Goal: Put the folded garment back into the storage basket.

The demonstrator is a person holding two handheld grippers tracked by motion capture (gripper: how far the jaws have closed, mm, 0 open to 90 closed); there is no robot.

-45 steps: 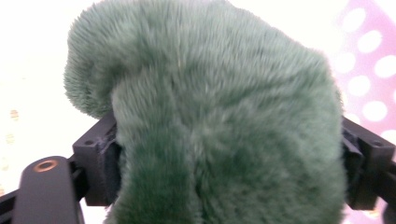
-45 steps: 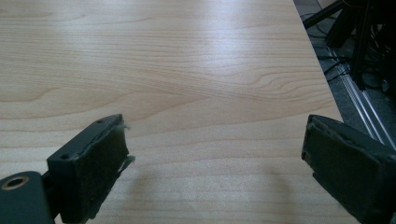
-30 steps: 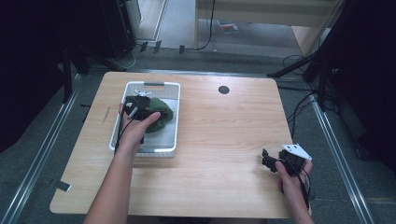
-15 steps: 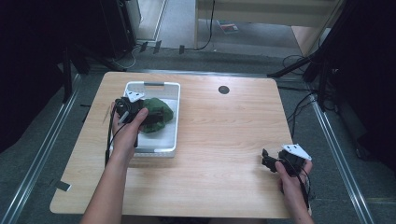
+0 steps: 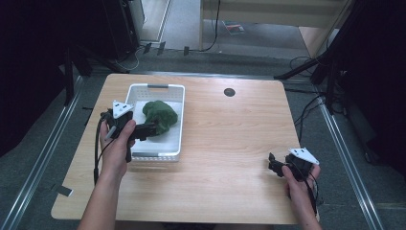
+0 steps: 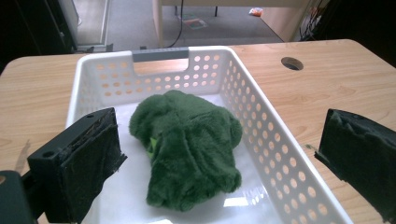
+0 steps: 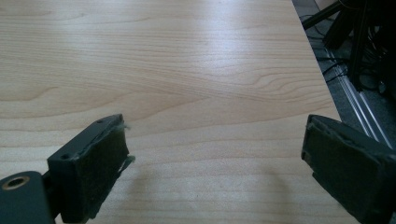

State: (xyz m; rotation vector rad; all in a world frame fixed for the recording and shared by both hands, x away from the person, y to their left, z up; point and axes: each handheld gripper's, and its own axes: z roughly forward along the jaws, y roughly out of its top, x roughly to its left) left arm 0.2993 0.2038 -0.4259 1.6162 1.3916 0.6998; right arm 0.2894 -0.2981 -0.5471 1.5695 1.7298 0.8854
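Note:
A dark green plush toy [image 5: 161,116] lies in a white perforated basket [image 5: 158,87] on the left half of the wooden table. My left gripper [image 5: 152,129] hangs over the basket's near left part, open, its tips just short of the toy. In the left gripper view the plush toy [image 6: 191,144] rests on the basket [image 6: 161,53] floor between and beyond the wide-apart jaws of the left gripper [image 6: 223,140]; nothing is held. My right gripper [image 5: 274,166] sits low over the table's near right corner, open and empty, as the right gripper [image 7: 215,140] view confirms.
A round cable hole [image 5: 229,92] sits at the table's far middle. Bare wood [image 5: 230,139] spreads between basket and right hand. The table's right edge [image 7: 327,88] runs close to the right gripper, with cables and stands on the floor beyond.
The left gripper has drawn back from over the plush toy toward the basket's near left side. The toy stays in the basket. The right gripper has not moved.

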